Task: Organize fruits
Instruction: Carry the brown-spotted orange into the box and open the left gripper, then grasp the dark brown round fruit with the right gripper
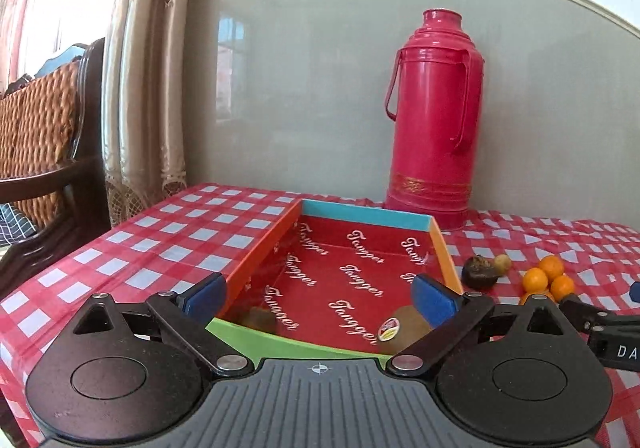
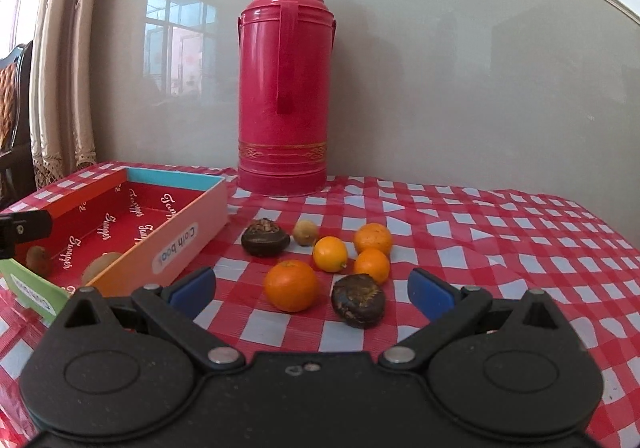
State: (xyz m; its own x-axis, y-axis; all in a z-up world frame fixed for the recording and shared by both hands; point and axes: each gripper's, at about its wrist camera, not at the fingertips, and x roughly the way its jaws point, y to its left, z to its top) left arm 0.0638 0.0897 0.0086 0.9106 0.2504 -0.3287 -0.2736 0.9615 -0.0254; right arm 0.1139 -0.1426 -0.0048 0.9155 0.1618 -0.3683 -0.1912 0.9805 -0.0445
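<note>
A shallow box (image 1: 260, 260) with a red printed floor and coloured walls lies on the checked tablecloth; it also shows in the right wrist view (image 2: 188, 240). Two brown kiwis lie in its near end (image 1: 412, 324) (image 1: 260, 318). My left gripper (image 1: 318, 298) is open and empty over the box's near end. My right gripper (image 2: 312, 290) is open and empty, just short of a loose pile of fruit: several oranges (image 2: 291, 285), two dark brown fruits (image 2: 359, 300) (image 2: 265, 238) and a small tan fruit (image 2: 305, 233).
A tall red thermos (image 2: 285, 88) stands against the grey wall behind the fruit. A wicker-backed chair (image 1: 44, 136) and curtains stand off the table's left side. The table's left edge runs close to the box.
</note>
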